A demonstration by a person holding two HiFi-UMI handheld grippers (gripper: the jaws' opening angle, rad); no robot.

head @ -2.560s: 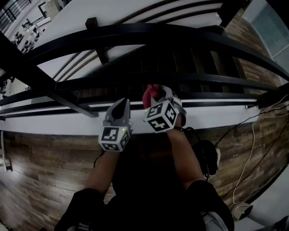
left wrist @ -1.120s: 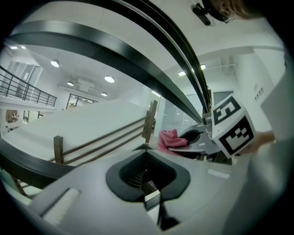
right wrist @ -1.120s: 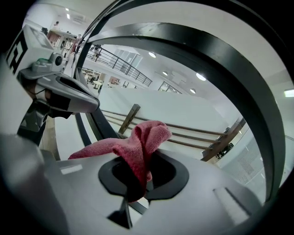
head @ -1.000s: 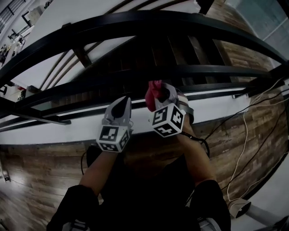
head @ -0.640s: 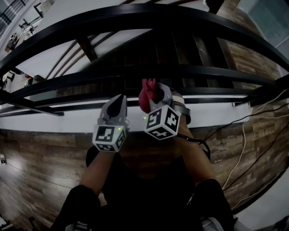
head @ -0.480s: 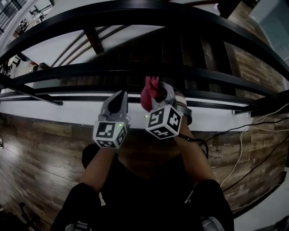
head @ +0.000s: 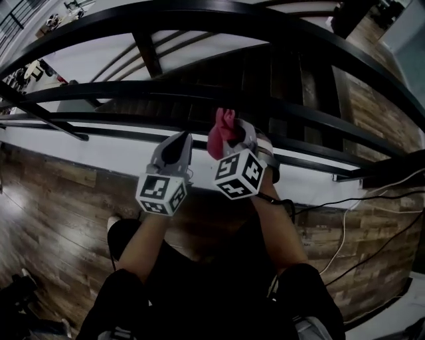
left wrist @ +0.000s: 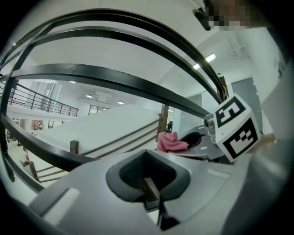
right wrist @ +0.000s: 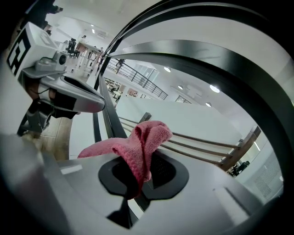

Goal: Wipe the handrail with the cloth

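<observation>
Cloth (head: 220,129), pink and bunched, is clamped in the right gripper (head: 231,133) in front of a dark stair railing. In the right gripper view the jaws are closed on the cloth's (right wrist: 138,146) lower fold, and the rest flops up and off to one side. Seen from the head camera, the cloth is held up close to the bars. Whether it touches one is not clear.

The handrail (head: 199,14), a broad black band, arcs across the top of the head view. A thinner black rail (head: 166,91) runs below it, just beyond the two grippers. The left gripper (head: 178,145) is held just beside the right one and level with it. Its own view shows its jaws drawn together with nothing between them, and the cloth (left wrist: 171,141) appears off to the right.

A wooden floor (head: 53,199) lies below. A white ledge (head: 106,153) runs under the rails, and cables (head: 362,216) trail across the boards at right.
</observation>
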